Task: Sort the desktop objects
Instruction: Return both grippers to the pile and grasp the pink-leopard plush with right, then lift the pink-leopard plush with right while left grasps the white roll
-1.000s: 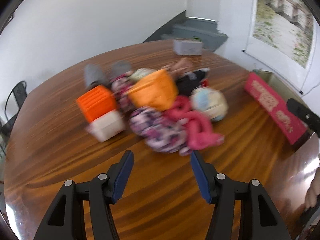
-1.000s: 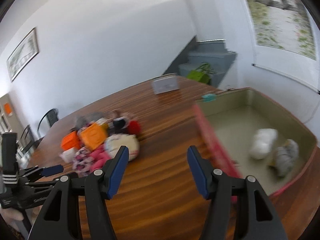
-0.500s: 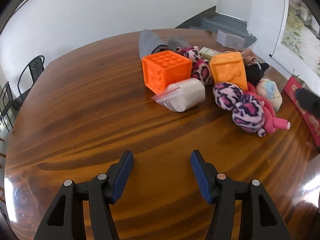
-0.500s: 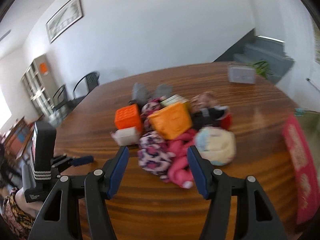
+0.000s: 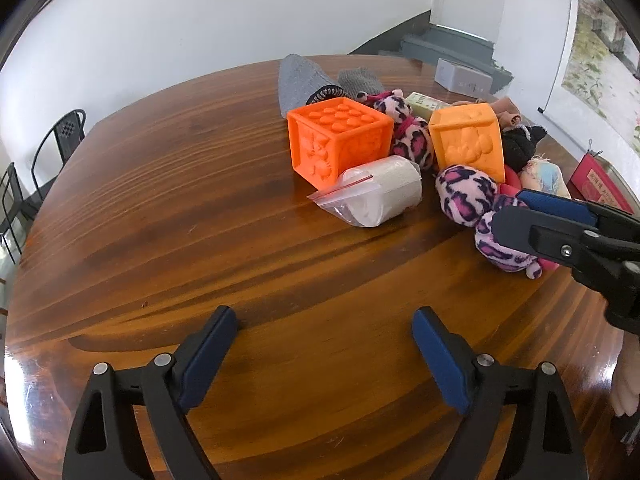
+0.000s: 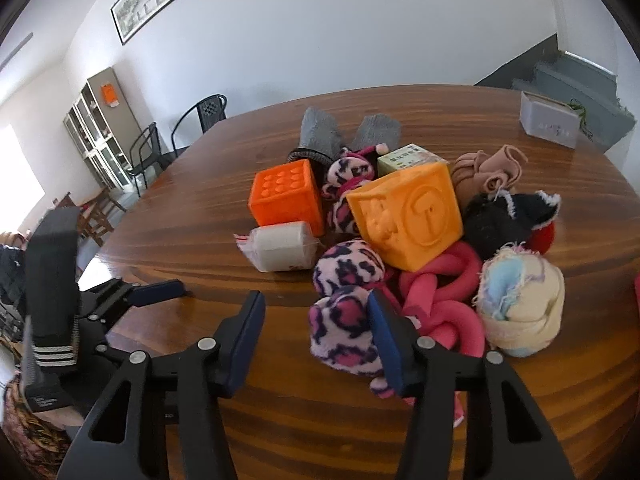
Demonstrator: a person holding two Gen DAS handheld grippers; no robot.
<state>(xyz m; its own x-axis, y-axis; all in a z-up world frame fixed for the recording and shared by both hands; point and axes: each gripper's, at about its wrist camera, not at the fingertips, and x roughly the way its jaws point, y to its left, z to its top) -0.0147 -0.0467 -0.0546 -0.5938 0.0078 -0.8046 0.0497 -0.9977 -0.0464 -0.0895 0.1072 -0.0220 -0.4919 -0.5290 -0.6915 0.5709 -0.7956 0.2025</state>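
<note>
A pile of objects lies on the round wooden table (image 5: pixel 160 220): an orange cube (image 5: pixel 338 138) (image 6: pixel 288 196), a lighter orange cube (image 5: pixel 468 140) (image 6: pixel 408 212), a bagged white roll (image 5: pixel 380 196) (image 6: pixel 282 246), pink leopard-print socks (image 5: pixel 466 196) (image 6: pixel 346 320), a pink rope toy (image 6: pixel 440 300) and a cream sock ball (image 6: pixel 524 308). My left gripper (image 5: pixel 324 356) is open and empty over bare table in front of the pile. My right gripper (image 6: pixel 316 340) is open, low at the near leopard sock, with its right finger against the sock's right side.
Grey socks (image 6: pixel 320 132), a small green box (image 6: pixel 408 158), a beige sock (image 6: pixel 488 172) and a black sock (image 6: pixel 508 216) lie at the back of the pile. A grey box (image 6: pixel 550 120) stands far right. A red-edged bin (image 5: pixel 600 184) shows at the right edge.
Both grippers have swung left and moved closer to the pile. The right gripper turned away from the bin and came down to the near leopard sock. Both stayed open.
</note>
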